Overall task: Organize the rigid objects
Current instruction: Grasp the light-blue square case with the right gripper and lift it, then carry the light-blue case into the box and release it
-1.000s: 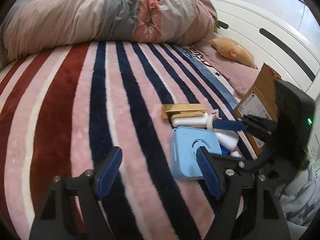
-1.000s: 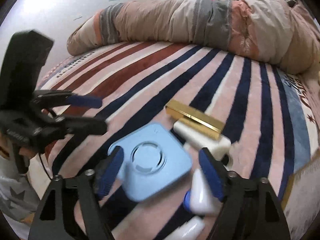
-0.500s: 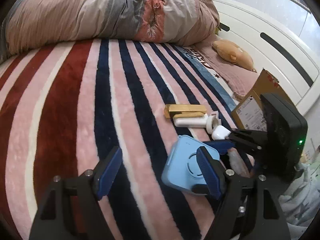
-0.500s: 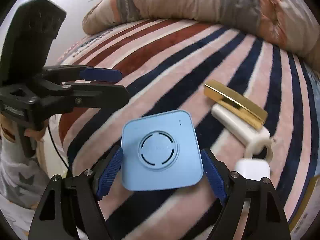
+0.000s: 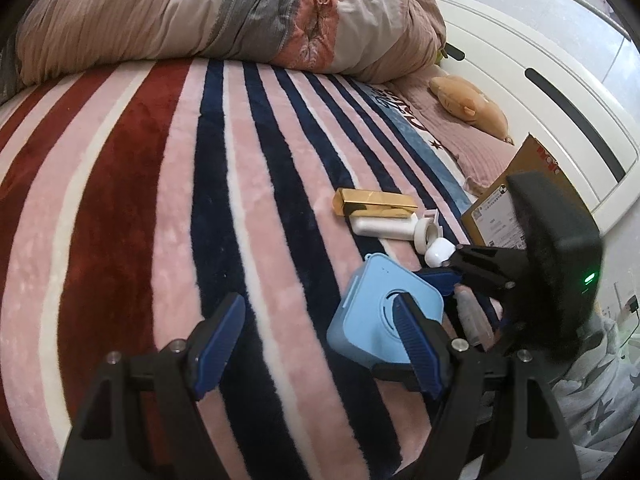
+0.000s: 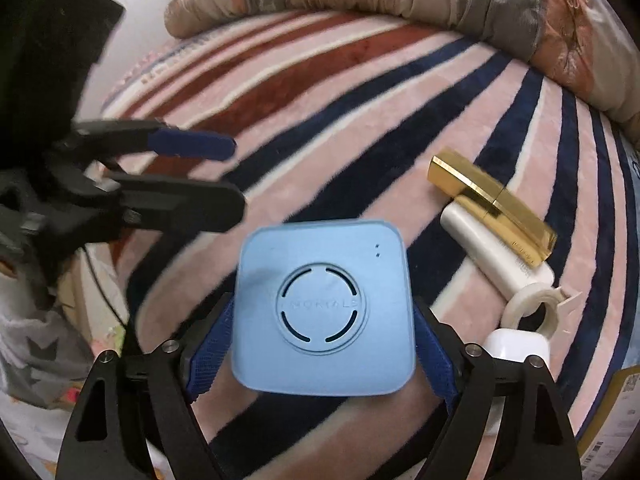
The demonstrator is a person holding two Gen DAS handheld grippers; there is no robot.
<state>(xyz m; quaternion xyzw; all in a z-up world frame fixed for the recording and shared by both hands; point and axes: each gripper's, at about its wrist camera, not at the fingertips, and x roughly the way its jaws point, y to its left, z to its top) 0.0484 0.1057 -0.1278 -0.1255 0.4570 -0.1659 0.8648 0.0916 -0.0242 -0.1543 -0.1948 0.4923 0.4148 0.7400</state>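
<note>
Rigid objects lie loosely grouped on the striped plush blanket [image 5: 168, 184], so the sorting looks barely begun. The right gripper [image 6: 320, 344] pinches the pale blue square plastic device with a round vent [image 6: 324, 312] by its two sides, lifted off the blanket. The left gripper [image 5: 320, 336] hangs spread wide and empty just beside it. Resting on the blanket are the shiny gold rectangular case [image 6: 492, 204], touching the white cylindrical tube [image 6: 496, 256], then a white plastic ring [image 6: 528, 308] and a small white rounded case [image 6: 516, 344]. A brown cardboard box [image 5: 508, 200] stands near them, perhaps the destination; I cannot tell.
</note>
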